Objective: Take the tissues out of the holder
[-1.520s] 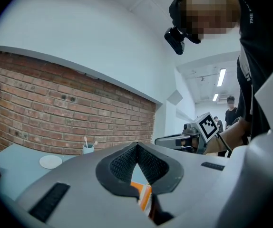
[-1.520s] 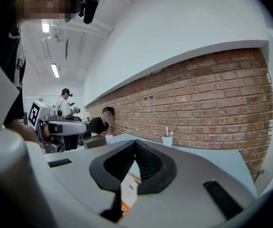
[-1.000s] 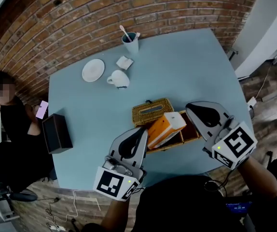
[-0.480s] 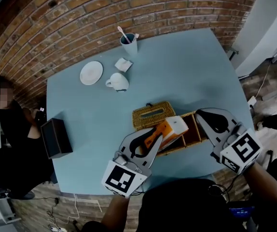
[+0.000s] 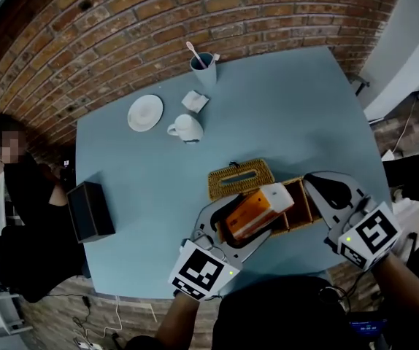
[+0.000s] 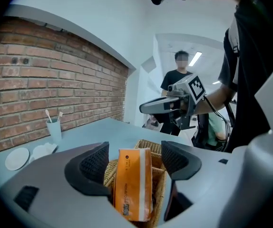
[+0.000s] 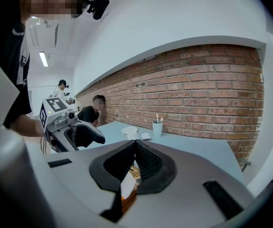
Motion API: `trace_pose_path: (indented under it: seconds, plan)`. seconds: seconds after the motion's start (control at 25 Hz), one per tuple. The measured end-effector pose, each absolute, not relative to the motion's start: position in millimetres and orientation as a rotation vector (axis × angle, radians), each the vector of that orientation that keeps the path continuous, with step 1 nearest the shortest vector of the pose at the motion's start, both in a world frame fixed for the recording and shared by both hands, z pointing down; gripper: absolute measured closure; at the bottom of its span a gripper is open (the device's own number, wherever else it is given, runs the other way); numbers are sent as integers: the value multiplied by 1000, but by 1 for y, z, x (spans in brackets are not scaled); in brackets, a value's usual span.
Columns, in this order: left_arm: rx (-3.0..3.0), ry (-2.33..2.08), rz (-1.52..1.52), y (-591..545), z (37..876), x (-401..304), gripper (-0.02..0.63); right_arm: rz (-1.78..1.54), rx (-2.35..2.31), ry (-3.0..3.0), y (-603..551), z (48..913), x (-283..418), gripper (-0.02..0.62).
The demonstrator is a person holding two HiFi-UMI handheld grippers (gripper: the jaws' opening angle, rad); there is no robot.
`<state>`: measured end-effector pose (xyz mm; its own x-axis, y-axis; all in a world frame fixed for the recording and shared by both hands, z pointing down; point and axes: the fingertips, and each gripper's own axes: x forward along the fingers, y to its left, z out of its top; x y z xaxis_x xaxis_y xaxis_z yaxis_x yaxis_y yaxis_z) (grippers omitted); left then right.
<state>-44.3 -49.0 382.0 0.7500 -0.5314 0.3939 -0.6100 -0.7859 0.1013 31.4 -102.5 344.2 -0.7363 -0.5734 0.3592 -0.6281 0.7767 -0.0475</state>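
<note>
A soft orange and white tissue pack [image 5: 257, 206] lies tilted in an open wicker holder [image 5: 302, 208] near the front edge of a pale blue surface [image 5: 290, 108]. Its white end is raised above the rim and its orange end sits low in the basket. The holder's woven lid [image 5: 240, 179] lies on the surface just behind it. The left tool [image 6: 134, 151] straddles the pack: its jaws have just been opening and stand wide apart, with the pack between them and a gap on either side, so nothing is gripped. The right tool [image 7: 135, 145] has its jaws together at the tips, at the holder's right end; whether they nip the wicker rim cannot be told. The pack looks light and squashy, a thin film wrapper over folded paper. It would probably dent under pressure and could slide if pinched only at a corner. The best hold is likely across its two broad sides, near the middle of the length, with enough squeeze to bite into the softness. The basket also looks light and could lift along with the pack if it is not steadied. Farther back stand a cup [image 5: 203, 63], a mug [image 5: 187, 127] and a saucer [image 5: 145, 112], well apart from the holder
</note>
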Motion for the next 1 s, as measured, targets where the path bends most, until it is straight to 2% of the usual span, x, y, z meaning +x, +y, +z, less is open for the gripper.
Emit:
trace_pose_path:
  seconds: [0.2, 1.0]
  plan:
    - [2703, -856, 593, -53, 397, -39, 233, 233, 927, -2649, -107, 344, 32, 598]
    - [2603, -684, 978, -58, 476, -20, 232, 200, 926, -2639, -107, 340, 38, 598]
